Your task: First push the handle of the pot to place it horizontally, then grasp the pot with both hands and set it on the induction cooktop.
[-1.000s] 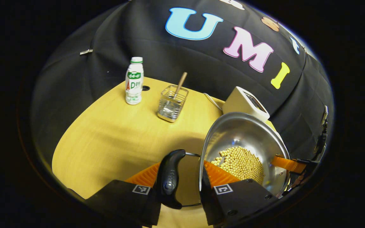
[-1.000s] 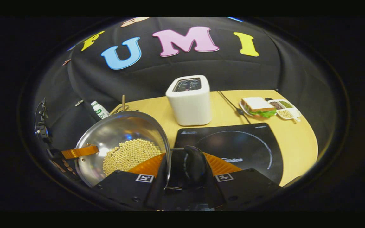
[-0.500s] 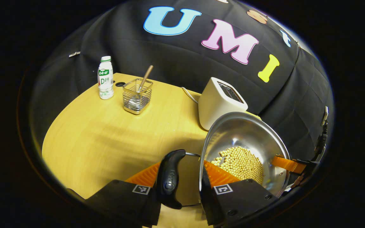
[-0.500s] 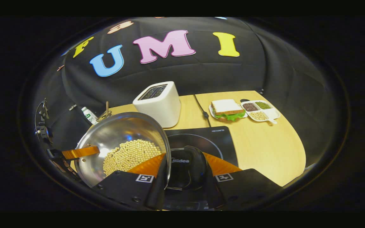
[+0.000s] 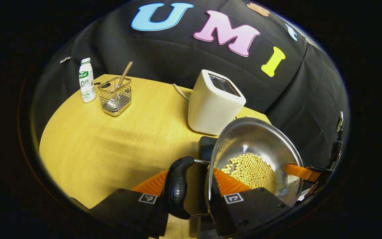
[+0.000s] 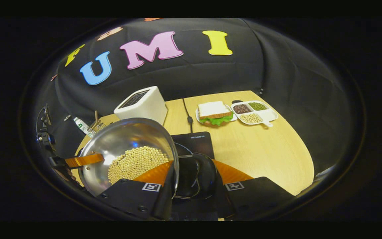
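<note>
A steel pot [image 5: 254,142] half full of soybeans [image 5: 250,169] hangs above the table, carried between both grippers. My left gripper [image 5: 190,172] is shut on the pot's black side handle [image 5: 177,186], with the rim just inside its right finger. My right gripper [image 6: 192,162] is shut on the opposite black handle [image 6: 199,176]; the pot [image 6: 124,139] bulges to its left. Across the bowl, each view shows one finger of the other gripper [image 5: 305,172] [image 6: 83,160]. The black induction cooktop [image 6: 194,141] lies under the pot's right side, and its corner [image 5: 206,147] peeks out beside the rim.
A white toaster [image 5: 216,99] stands just behind the pot. Far left are a bottle [image 5: 86,79] and a wire basket [image 5: 115,96] holding a wooden stick. To the right sit a sandwich plate [image 6: 215,113], a divided dish of beans [image 6: 254,112] and a cable [image 6: 187,113].
Both grippers, still shut on the handles, have carried the pot rightward; the toaster now sits closer behind it and the cooktop has slid beneath it.
</note>
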